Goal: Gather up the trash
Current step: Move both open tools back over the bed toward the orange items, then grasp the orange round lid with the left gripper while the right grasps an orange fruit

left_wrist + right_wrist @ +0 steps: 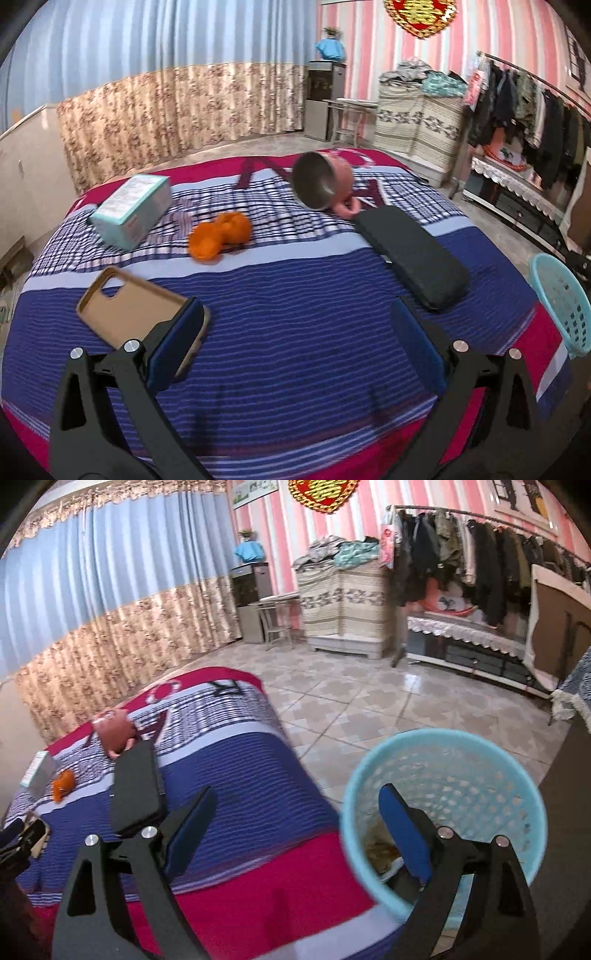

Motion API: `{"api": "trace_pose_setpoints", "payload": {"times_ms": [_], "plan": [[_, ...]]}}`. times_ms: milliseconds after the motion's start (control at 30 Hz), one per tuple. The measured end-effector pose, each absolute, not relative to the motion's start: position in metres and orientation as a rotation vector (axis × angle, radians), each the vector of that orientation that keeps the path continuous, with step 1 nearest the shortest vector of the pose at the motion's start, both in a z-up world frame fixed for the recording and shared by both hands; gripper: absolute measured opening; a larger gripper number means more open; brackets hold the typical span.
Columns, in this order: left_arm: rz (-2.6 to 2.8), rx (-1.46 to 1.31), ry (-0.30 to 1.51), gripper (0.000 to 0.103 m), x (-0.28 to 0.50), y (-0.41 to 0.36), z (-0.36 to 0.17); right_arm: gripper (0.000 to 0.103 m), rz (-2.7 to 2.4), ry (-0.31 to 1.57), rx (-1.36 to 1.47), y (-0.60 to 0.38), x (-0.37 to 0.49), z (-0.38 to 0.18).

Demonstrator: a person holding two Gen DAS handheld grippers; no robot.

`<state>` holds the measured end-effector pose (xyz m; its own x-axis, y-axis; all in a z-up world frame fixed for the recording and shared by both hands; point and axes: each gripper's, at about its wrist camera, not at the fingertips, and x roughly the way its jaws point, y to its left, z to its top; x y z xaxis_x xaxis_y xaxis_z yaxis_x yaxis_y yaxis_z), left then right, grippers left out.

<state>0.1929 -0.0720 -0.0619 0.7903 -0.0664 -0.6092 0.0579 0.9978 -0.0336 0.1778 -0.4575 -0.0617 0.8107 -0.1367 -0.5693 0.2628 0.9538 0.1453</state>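
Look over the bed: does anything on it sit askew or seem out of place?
Yes. The pink mug lies tipped on its side near the far end of the bed, its metal-lined mouth facing the camera and its handle against the bedspread. Nothing appears spilled from it.

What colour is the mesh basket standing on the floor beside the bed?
The basket is light turquoise blue. It shows best in the right wrist view.

Even indoor light, slight motion blur, fisheye bending, dark vignetted corners
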Motion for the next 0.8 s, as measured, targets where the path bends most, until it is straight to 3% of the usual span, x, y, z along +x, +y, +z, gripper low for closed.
{"api": "trace_pose_setpoints", "payload": {"times_ms": [633,800], "plan": [[0.096,-0.039,0.705,0.097,0.265,0.018,-0.072,0.088,-0.087,0.638,0.146,-0.381,0.212,-0.077],[0.053,-0.054,0.788,0.086,0.303,0.019,-0.085,0.088,-0.073,0.643,0.092,-0.367,0.215,-0.078]]}}
